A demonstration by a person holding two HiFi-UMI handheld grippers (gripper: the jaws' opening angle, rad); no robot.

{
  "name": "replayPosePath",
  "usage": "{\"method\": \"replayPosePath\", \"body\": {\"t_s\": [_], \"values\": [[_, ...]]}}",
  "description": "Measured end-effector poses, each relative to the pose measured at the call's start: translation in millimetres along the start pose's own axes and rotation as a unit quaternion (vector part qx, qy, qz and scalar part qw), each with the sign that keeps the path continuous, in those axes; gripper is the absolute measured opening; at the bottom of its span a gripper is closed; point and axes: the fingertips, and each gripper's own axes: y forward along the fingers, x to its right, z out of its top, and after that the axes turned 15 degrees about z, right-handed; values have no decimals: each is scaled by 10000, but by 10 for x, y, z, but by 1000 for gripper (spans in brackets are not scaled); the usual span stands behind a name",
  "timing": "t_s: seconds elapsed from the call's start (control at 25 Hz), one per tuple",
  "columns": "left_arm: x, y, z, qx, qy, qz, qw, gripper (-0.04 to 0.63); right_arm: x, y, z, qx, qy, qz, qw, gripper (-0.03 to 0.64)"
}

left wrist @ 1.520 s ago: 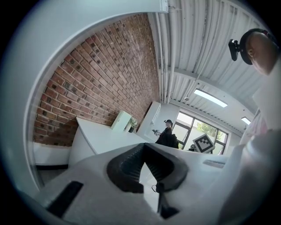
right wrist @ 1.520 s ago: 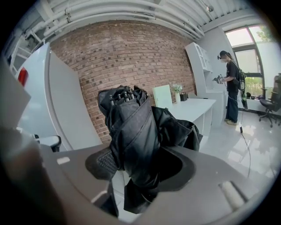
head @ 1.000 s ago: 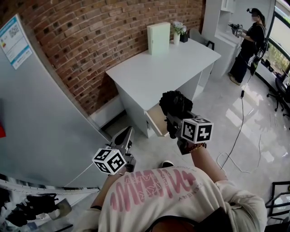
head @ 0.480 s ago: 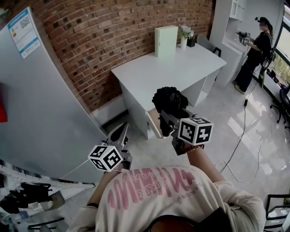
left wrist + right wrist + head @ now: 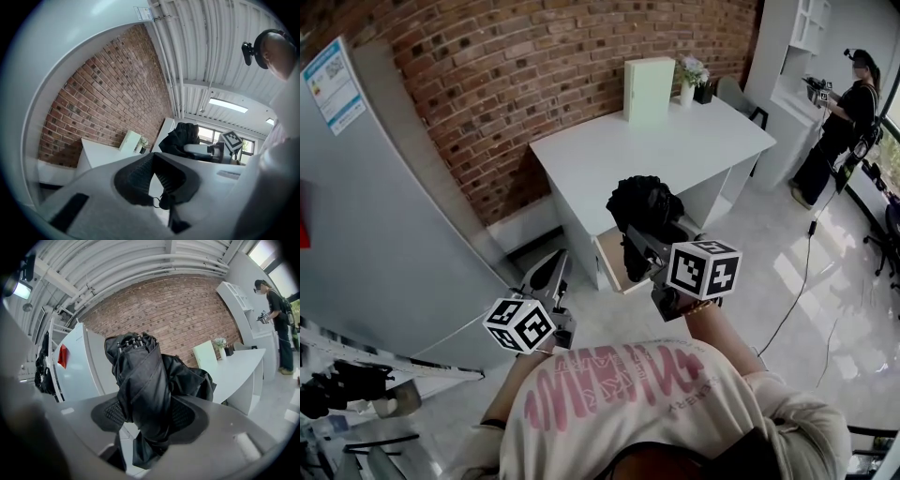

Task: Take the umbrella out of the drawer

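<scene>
Nearest: the wearer's shirt (image 5: 628, 403), pink print, at the bottom of the head view.

Left gripper (image 5: 547, 274) is just ahead, low left, pointing approx. level toward the wall. In its own view the pads (image 5: 136, 176) meet at the tips w/ nothing betw. them: closed, empty. Vs 1 s ago it sits a bit higher and further fwd, w/ the same closed look.

Right gripper (image 5: 649, 246) comes next, to the right & higher. Its jaws stand partly apart, clamped on the umbrella (image 5: 145, 380). The umbrella is black, folded, fabric bunched, gripped round its middle w/ the rib tips poking up past the pads. It's out of the drawer (image 5: 607, 264) and held in the air above it. Vs earlier it's been lifted. 1 s ago the bundle overlapped the drawer mouth; now it shows against the desk (image 5: 675, 150) front, clear of the drawer. Jaw gap is the same.

The drawer is still pulled out under the desk's left end, its inside mostly hidden by the gripper.

The desk is white. At its far edge a pale green box (image 5: 649, 89) stands upright, w/ a vase of flowers (image 5: 689, 80) just right of it.

Brick wall (image 5: 506, 84) runs behind the desk, w/ a grey panel (image 5: 384, 244) at left. Far right, another person (image 5: 844, 131) stands, further right in frame than before.
</scene>
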Motion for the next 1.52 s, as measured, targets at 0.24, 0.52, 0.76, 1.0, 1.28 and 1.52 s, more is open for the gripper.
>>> {"method": "replayPosePath", "body": {"t_s": [0.24,0.52,0.76,1.0,1.28,1.52], "values": [[219,63,-108,51,-26,125,9999,3,142,-171,-38,-152,32,78,9998,252],[334,62,-307,24,-81,335,9994,3,303,-307,-166,-336,52,153,9993,253],[393,39,-431,-12,-120,473,9988,3,408,-415,-319,-511,131,108,9985,255],[454,34,-634,-161,-246,558,9980,3,508,-556,-459,-634,320,84,9974,255],[544,29,-858,-301,-359,589,9972,3,614,-699,-599,-780,390,16,9962,256],[647,41,-995,-376,-383,561,9970,3,679,-811,-698,-844,453,-2,9954,258]]}}
